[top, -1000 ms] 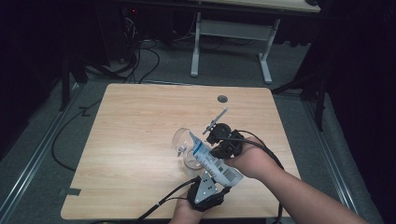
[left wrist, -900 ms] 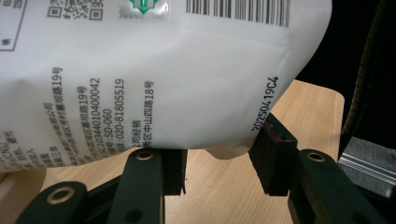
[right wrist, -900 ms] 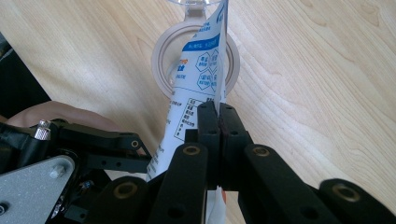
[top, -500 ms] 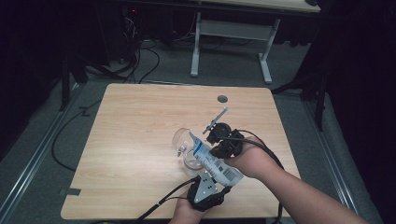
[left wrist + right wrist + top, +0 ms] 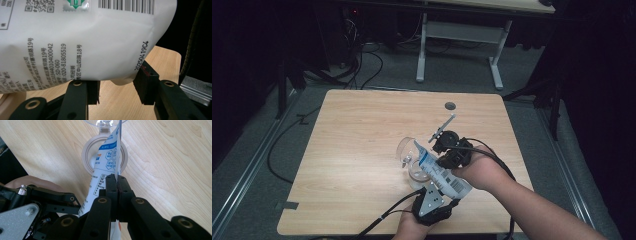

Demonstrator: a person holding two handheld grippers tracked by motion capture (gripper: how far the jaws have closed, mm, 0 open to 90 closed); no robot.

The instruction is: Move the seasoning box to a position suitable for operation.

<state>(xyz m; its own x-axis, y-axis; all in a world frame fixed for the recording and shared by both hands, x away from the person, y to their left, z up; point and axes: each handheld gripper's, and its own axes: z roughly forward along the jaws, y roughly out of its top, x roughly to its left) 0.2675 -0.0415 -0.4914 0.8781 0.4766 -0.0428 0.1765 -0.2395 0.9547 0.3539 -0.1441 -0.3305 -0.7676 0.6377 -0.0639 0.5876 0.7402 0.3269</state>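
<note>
We see the white pouch [image 5: 439, 170] tipped toward the clear glass [image 5: 409, 155], its upper edge clamped flat between the closed jaws of the right gripper [image 5: 117, 181]. The pouch's fat lower end sits just above the left gripper [image 5: 116, 90], whose jaws stand apart beneath it; whether they press it, we cannot tell.

I can find no change between the earlier pictures and now. My right gripper [image 5: 447, 159] has not shifted, its fingers [image 5: 111, 185] pinched flat on the edge of the white refill pouch [image 5: 439, 171] as before. My left gripper [image 5: 432, 202] has kept its place too, the pouch's bottom lying above its parted fingers [image 5: 145, 83]. The glass [image 5: 411, 155] beyond the right fingers lies where it was.
</note>
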